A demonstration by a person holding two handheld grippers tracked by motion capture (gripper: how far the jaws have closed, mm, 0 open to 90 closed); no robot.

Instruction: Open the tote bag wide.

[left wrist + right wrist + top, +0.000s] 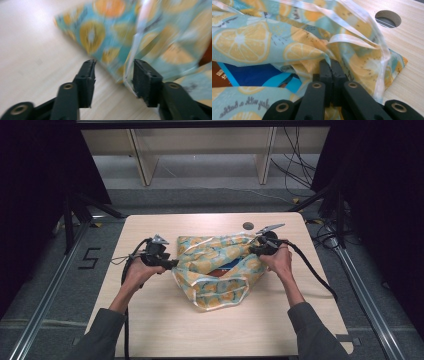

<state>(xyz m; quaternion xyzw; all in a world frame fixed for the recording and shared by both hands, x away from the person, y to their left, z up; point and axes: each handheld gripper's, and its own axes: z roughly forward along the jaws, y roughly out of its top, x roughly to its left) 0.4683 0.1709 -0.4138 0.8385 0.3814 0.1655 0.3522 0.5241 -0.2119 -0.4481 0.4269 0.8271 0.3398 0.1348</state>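
Bag (pixel 217 270) slumped on tabletop (pixel 150 320). My right claw (pixel 331 71) pinches its cloth. My left claw (pixel 113 75) spread at its corner, gripping nothing.

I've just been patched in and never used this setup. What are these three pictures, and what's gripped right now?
A person holds a hand-held two-jaw gripper in each hand. The high view looks down on the table; the other two pictures come from cameras riding on each gripper. On the table lies a lemon-print bag with a blue item inside. The right gripper has its jaws shut on the bag's fabric. The left gripper stands open at the bag's edge, fabric between its jaws, not pinched.
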